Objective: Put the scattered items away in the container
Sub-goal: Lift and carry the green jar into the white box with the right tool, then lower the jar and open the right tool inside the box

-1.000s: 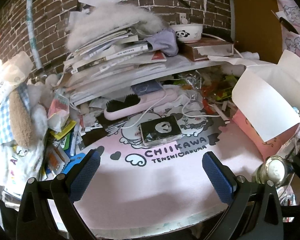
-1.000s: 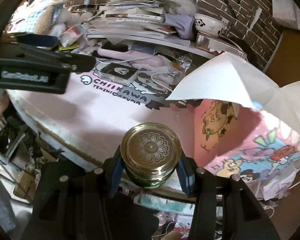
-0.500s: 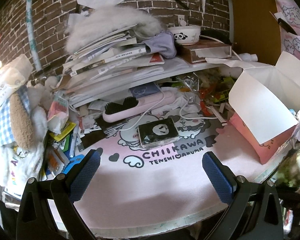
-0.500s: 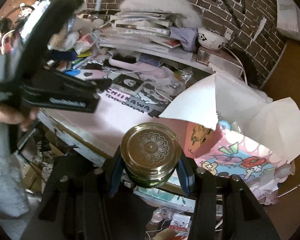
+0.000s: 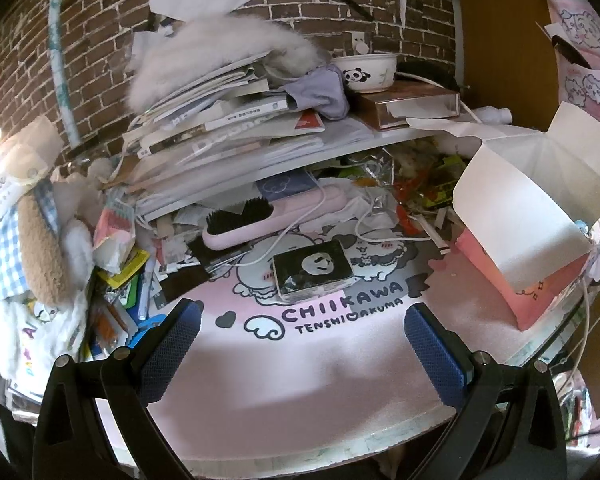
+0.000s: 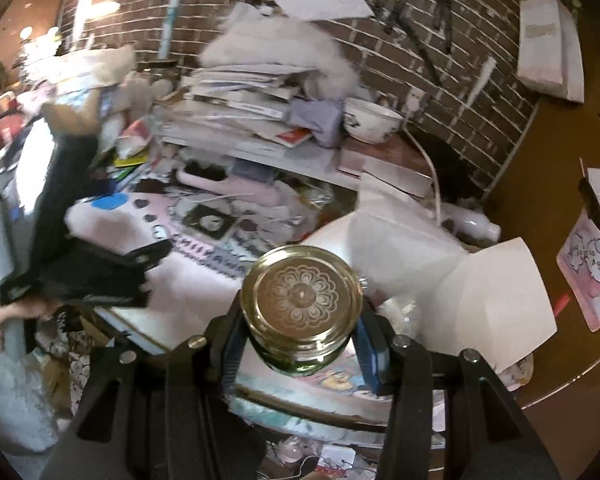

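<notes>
We take the pink desk mat [image 5: 260, 380] as our landmark: it covers the near part of the table, printed with cartoon figures and lettering. At the mat's right edge stands the pink box [image 5: 516, 280], its white flaps [image 5: 512, 216] folded open. Behind the mat a shelf carries a heap of books and papers [image 5: 228, 120] topped with grey fluff, and a panda bowl [image 5: 366, 74] sits to the right of that heap. On the mat's far side lies a pink hairbrush [image 5: 268, 216], and just in front of it a small black panda tin [image 5: 314, 270]. Our left gripper [image 5: 300, 352] hangs above the mat's near edge, its jaws wide apart and empty. Our right gripper [image 6: 300, 344] is clamped on a glass jar [image 6: 302, 300] with a gold lid, held in the air off the mat's right corner, in front of the box's flaps.
</notes>
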The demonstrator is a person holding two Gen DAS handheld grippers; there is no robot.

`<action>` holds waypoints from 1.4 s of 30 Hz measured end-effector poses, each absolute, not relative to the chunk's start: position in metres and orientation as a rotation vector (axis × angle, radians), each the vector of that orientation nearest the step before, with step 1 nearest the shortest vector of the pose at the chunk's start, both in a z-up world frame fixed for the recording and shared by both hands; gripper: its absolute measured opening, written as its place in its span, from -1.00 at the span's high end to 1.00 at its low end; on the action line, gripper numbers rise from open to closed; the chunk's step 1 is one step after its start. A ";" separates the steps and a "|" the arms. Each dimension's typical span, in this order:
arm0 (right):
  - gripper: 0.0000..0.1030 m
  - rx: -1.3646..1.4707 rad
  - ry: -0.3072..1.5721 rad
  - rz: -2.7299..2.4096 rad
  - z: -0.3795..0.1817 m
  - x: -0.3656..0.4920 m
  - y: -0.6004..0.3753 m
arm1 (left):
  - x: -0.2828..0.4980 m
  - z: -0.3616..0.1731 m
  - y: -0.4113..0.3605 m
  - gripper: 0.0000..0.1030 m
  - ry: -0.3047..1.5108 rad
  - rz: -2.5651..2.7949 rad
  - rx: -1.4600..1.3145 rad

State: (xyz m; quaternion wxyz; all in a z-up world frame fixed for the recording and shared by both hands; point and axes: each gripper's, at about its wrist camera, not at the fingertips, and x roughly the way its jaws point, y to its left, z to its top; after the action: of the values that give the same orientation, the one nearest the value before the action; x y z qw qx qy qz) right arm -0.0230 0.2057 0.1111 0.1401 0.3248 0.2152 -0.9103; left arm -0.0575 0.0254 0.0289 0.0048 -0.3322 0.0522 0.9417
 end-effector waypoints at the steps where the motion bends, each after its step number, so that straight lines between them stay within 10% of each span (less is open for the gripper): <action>1: 0.14 0.959 0.625 -2.640 0.111 -0.030 0.208 | -0.057 0.029 0.025 -0.99 0.160 2.951 -1.037; 42: 0.13 1.602 0.662 -2.613 0.048 -0.185 0.270 | -0.058 0.030 0.023 -0.99 0.139 2.962 -1.022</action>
State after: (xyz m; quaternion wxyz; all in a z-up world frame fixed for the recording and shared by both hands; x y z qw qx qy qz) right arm -0.1854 0.2703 0.0483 0.0030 0.5109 0.2112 -0.8333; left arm -0.0578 0.0226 0.0298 0.0025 -0.3258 0.0443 0.9444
